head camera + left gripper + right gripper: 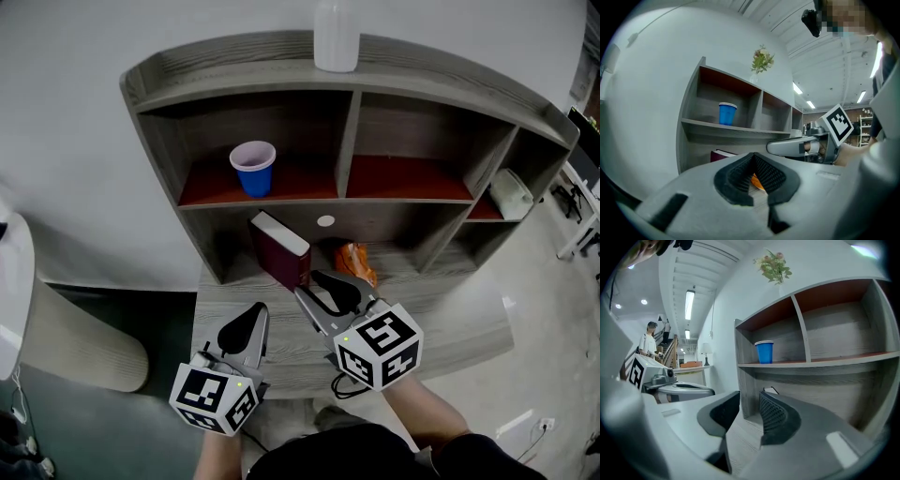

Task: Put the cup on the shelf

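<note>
A blue cup (pixel 253 167) with a pale rim stands upright in the upper left compartment of the grey wooden shelf (pixel 234 64). The same cup (pixel 726 114) shows in the left gripper view, and the right gripper view also has the cup (pixel 764 351) on that board. Both grippers hover low over the table in front of the shelf, well below the cup. My left gripper (pixel 251 314) is shut and empty. My right gripper (pixel 323 283) stands open with a narrow gap and nothing between its jaws. It points toward the lower compartment.
A maroon book (pixel 278 248) and an orange packet (pixel 356 262) lie in the lower compartment. A white vase (pixel 336 36) stands on top of the shelf. A white object (pixel 511 192) fills the right side compartment. The grey table (pixel 459 323) carries the shelf.
</note>
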`<act>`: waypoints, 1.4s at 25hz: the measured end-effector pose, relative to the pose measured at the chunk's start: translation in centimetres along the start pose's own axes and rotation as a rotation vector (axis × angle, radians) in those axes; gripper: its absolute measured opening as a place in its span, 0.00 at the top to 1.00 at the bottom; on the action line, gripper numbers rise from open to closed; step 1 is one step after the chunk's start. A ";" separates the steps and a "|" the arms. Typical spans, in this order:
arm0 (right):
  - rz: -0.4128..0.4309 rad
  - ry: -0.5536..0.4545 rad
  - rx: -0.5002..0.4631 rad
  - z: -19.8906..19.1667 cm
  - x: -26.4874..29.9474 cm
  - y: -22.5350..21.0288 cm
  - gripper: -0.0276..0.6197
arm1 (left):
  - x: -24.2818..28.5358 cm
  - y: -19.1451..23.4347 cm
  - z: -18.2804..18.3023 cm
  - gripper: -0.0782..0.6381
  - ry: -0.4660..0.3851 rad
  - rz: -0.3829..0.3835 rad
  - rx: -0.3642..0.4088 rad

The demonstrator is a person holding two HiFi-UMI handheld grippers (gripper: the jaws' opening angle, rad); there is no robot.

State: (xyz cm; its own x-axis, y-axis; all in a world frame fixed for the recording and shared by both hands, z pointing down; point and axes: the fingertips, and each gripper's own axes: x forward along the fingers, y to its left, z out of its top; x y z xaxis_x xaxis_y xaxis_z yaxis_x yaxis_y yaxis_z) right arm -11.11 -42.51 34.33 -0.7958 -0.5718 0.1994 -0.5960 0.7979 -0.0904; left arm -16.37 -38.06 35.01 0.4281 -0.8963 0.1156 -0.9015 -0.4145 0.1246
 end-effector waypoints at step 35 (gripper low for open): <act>-0.044 0.049 0.052 -3.3 -1.5 0.0 0.96 | 0.0 -1.0 -2.1 0.90 0.033 -0.023 -0.037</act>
State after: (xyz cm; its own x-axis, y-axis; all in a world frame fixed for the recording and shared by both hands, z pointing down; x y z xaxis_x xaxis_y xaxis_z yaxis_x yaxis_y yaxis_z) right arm -9.54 -40.97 37.29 -0.7630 -0.5951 0.2522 -0.6363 0.7602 -0.1312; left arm -15.32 -37.29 36.94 0.4510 -0.8807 0.1447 -0.8887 -0.4281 0.1643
